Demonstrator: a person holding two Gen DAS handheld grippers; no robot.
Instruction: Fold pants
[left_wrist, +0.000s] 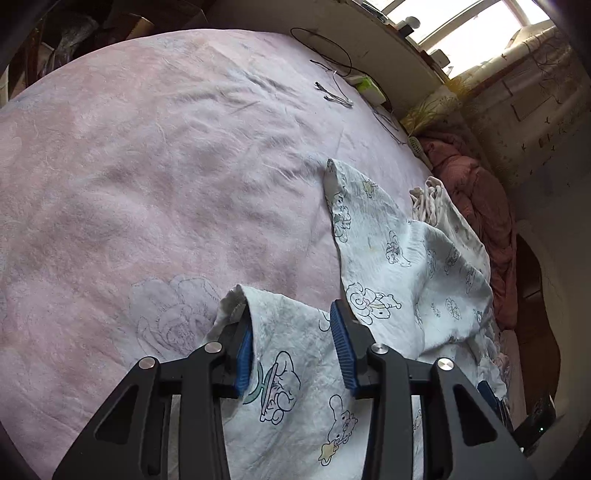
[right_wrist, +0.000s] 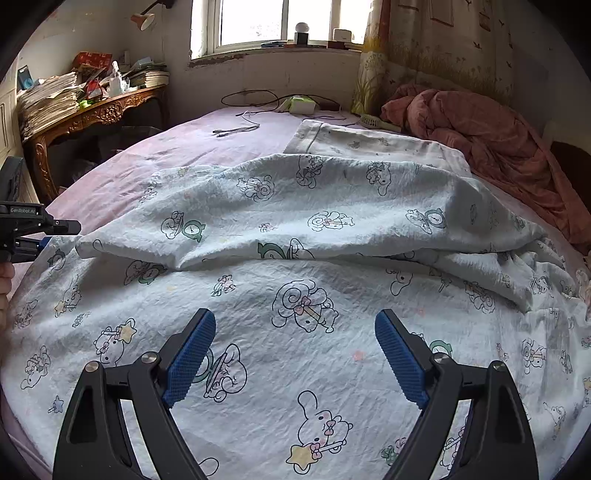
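Note:
The pants (right_wrist: 295, 206) are pale cotton with a cartoon print, spread crumpled across the pink bed sheet (left_wrist: 147, 166). One leg lies folded over the other. In the left wrist view a leg end (left_wrist: 280, 354) runs between the blue pads of my left gripper (left_wrist: 290, 306); its hem bunches against the left pad (left_wrist: 245, 350), and the jaws stand partly apart without pressing the cloth. The far leg's hem (left_wrist: 332, 166) lies on the sheet. My right gripper (right_wrist: 295, 317) hovers wide open over the flat pants, nothing between its fingers. My left gripper (right_wrist: 55, 234) shows at the left edge there.
A rumpled reddish quilt (right_wrist: 480, 133) fills the bed's right side. Another pale bordered cloth (right_wrist: 369, 140) lies behind the pants. Cables (right_wrist: 251, 99) and a white box (right_wrist: 303, 105) lie near the window wall. A carved desk (right_wrist: 92, 110) piled with papers stands left.

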